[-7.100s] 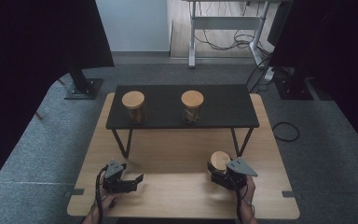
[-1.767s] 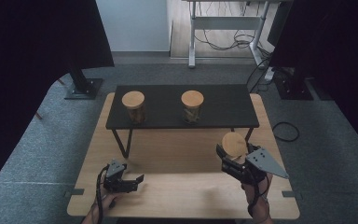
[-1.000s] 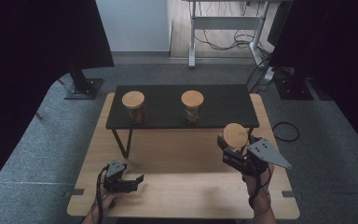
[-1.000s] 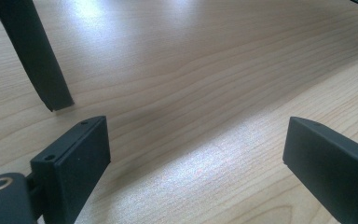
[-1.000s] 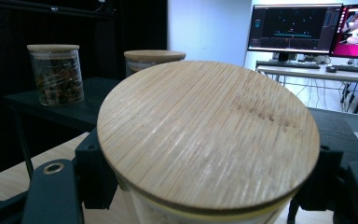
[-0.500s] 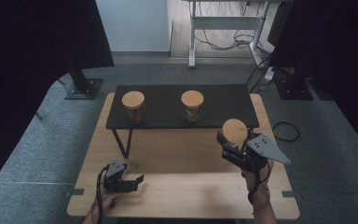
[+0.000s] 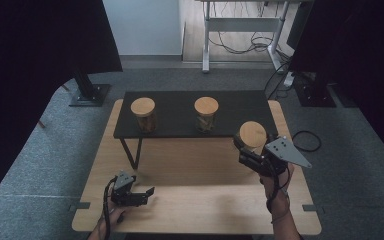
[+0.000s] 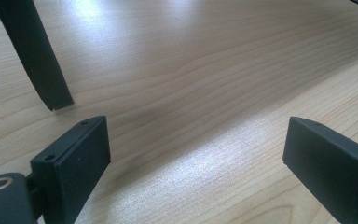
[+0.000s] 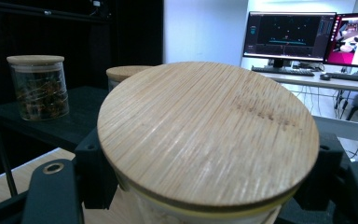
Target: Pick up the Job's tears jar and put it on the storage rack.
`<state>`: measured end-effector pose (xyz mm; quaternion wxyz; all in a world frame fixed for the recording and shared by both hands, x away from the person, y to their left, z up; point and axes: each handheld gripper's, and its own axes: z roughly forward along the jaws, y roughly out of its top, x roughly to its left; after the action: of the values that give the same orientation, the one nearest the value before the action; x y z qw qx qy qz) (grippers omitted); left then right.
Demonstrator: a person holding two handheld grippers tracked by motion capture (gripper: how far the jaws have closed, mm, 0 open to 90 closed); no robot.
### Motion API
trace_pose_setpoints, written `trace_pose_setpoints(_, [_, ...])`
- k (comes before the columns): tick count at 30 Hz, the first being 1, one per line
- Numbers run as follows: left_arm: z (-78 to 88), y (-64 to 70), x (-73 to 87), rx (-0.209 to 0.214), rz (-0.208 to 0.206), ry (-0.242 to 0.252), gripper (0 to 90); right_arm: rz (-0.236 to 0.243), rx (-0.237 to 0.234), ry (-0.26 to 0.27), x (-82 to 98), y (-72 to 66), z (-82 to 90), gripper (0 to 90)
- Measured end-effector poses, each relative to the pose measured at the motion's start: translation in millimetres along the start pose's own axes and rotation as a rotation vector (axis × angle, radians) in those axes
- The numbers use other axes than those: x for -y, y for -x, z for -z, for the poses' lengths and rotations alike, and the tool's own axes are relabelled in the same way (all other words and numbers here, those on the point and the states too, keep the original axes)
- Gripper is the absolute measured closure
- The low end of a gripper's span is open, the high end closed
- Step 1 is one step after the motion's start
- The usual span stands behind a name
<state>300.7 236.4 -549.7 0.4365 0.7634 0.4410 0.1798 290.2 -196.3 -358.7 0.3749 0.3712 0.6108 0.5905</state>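
Note:
A glass jar with a round wooden lid (image 7: 252, 134) is held up in my right gripper (image 7: 248, 150), which is shut on it just in front of the right end of the black shelf (image 7: 175, 120). In the right gripper view the lid (image 9: 209, 126) looms close, with the black fingers (image 9: 93, 172) pressed on the glass below it. Two similar jars (image 7: 143, 114) (image 7: 206, 113) stand on the shelf. My left gripper (image 7: 147, 192) rests low at the wooden table's front left, open, with bare wood between its fingers (image 8: 74, 158).
The wooden table (image 7: 195, 172) stretches between the two hands. A black shelf leg (image 8: 35, 51) stands ahead of the left gripper. Monitors on a desk (image 9: 289, 35) sit far behind. Grey carpet (image 7: 40, 150) surrounds the table.
My right gripper has lifted the jar off the table's front right and carried it up toward the shelf's right end; over the last second it barely shifted. The left gripper has stayed put.

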Motion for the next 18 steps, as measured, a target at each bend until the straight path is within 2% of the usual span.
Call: trace_pose_setpoints(18, [-0.1, -0.1, -0.1, 0.002, -0.001, -0.002, 6.8, -0.004, 0.025, -0.013, -3.7, 10.1, -14.7, 24.8])
